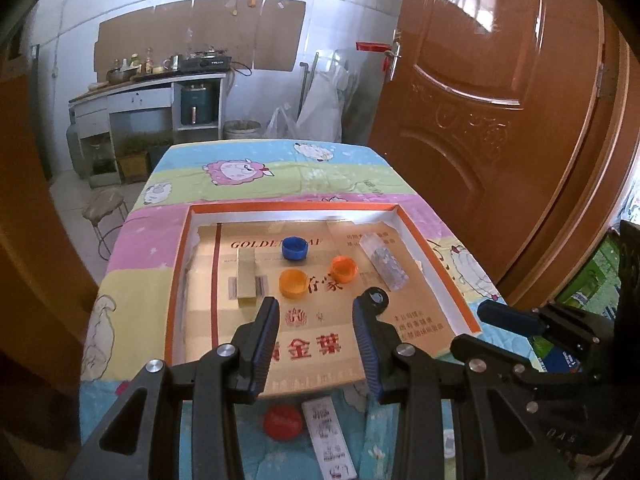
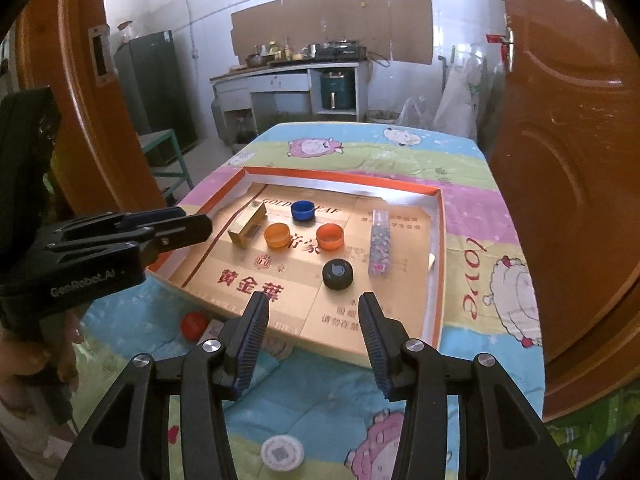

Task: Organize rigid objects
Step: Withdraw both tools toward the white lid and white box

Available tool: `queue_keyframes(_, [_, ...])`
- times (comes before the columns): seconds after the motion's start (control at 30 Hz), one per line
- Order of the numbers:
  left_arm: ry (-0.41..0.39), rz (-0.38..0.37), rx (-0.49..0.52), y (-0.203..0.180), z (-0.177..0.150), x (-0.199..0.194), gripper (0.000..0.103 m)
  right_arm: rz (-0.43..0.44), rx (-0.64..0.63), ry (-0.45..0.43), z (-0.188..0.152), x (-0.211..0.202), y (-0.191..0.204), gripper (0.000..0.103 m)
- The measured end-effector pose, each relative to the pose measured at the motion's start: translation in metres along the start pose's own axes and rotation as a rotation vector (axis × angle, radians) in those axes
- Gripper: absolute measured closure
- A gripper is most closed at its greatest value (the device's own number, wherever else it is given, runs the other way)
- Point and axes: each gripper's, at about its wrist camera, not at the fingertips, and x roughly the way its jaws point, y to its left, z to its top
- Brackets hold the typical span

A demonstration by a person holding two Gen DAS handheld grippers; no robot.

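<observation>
- Daylight fills the room; I see it bright and even on the white wall (image 1: 352, 40).
- Window glare streaks the glossy brown door (image 1: 492, 20).
- Shadows on the patterned tablecloth (image 2: 472, 200) are soft and faint.
- Fisheye bending curves the edges, corners go black.
- Centre is sharp; the rims smear slightly.

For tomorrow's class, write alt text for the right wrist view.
An orange-rimmed shallow box on a cartoon-print cloth holds a blue cap, two orange caps, a black cap and a gold box. The right gripper hovers open and empty.
</observation>
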Motion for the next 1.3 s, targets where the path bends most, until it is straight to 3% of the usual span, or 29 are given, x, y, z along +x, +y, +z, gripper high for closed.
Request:
queue_keyframes(0.67, [0.010,0.014,-0.053,0.010,-0.061,-0.052,0.065,-0.030,0.007,0.010,-0.052,-0.044,0.018,0.055])
queue_keyframes(1.0, [0.036,0.015,-0.068,0.013,-0.087,-0.054,0.065,-0.015,0.005,0.102,-0.095,-0.012,0.020,0.055])
queue_keyframes(1.3, [0.064,0.004,-0.068,0.009,-0.096,-0.047,0.065,-0.013,-0.016,0.132,-0.104,0.008,0.024,0.058])
